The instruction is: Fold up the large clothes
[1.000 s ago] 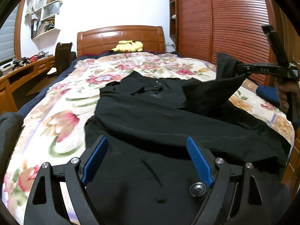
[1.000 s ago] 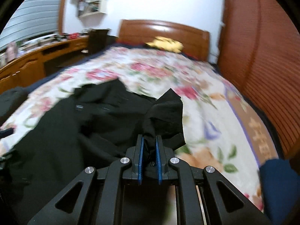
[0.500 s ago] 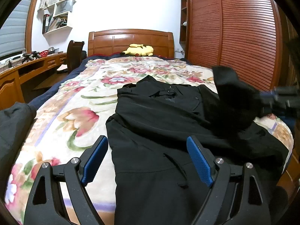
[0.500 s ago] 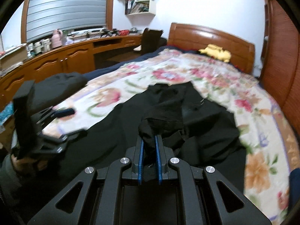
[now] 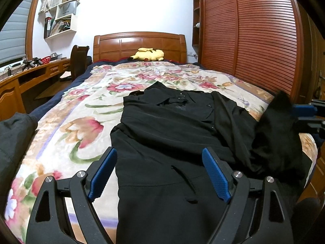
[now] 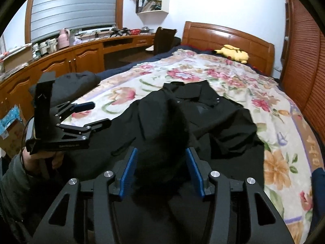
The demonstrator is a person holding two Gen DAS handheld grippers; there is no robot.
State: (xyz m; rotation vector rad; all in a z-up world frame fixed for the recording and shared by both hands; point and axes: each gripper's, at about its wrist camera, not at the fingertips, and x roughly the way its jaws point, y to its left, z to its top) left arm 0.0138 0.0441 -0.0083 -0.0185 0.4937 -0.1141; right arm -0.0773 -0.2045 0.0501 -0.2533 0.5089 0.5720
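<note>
A large black jacket (image 5: pixel 172 134) lies spread on the floral bedspread (image 5: pixel 81 122), collar toward the headboard. It also shows in the right wrist view (image 6: pixel 223 126). My left gripper (image 5: pixel 159 174) is open and empty above the jacket's lower part; it also shows in the right wrist view (image 6: pixel 95 113). My right gripper (image 6: pixel 161 170) is open, with a bunched black sleeve (image 6: pixel 162 126) lying loose between its fingers. In the left wrist view the right gripper (image 5: pixel 304 114) is at the right edge beside that sleeve (image 5: pixel 278 126).
A yellow plush toy (image 5: pixel 147 54) lies by the wooden headboard (image 5: pixel 140 44). A dark garment (image 6: pixel 77 85) is heaped at the bed's left edge. A wooden desk (image 6: pixel 71 57) and chair (image 6: pixel 164 38) stand left; a slatted wardrobe (image 5: pixel 254 40) stands right.
My right gripper has opened and let go of the sleeve it was carrying leftward over the jacket. The sleeve now rests on the jacket. The left gripper stayed open and drew back slightly.
</note>
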